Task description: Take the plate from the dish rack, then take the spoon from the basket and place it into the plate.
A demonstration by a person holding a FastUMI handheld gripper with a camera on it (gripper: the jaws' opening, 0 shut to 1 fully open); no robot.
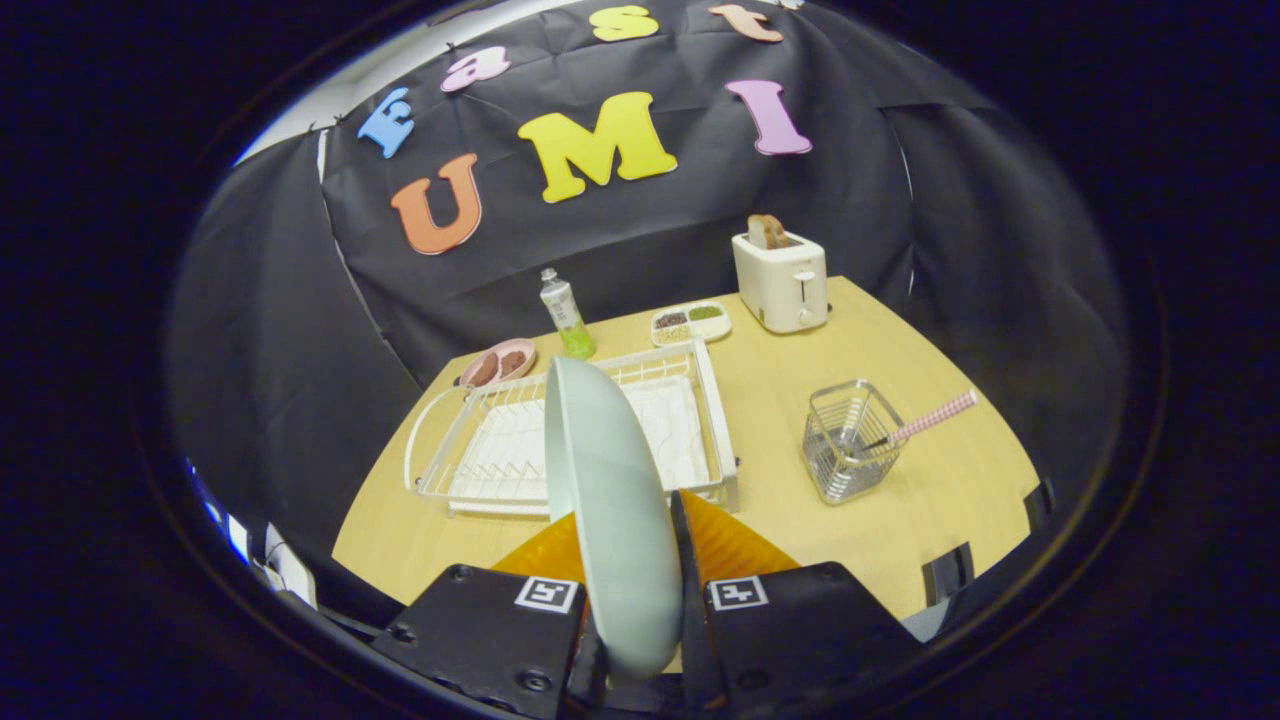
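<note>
Both fingers of our gripper (630,560) clamp the plate (610,500) edge-on, lifted clear of the dish rack (715,420), while the spoon (930,418) leans in its basket (848,440) ahead to the right.

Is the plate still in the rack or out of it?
Out. The gripper pinches the plate on edge between its fingers, held up before the dish rack.

- The way straight ahead is being blocked by the plate (610,500), which is being held on edge between the fingers of the hand-held gripper (632,560).
- Beyond it, the dish rack (700,400) is occupying the worktop (900,330).
- Bare worktop is being left between the rack and the basket (845,440); the spoon (930,418) handle is jutting rightward.
</note>
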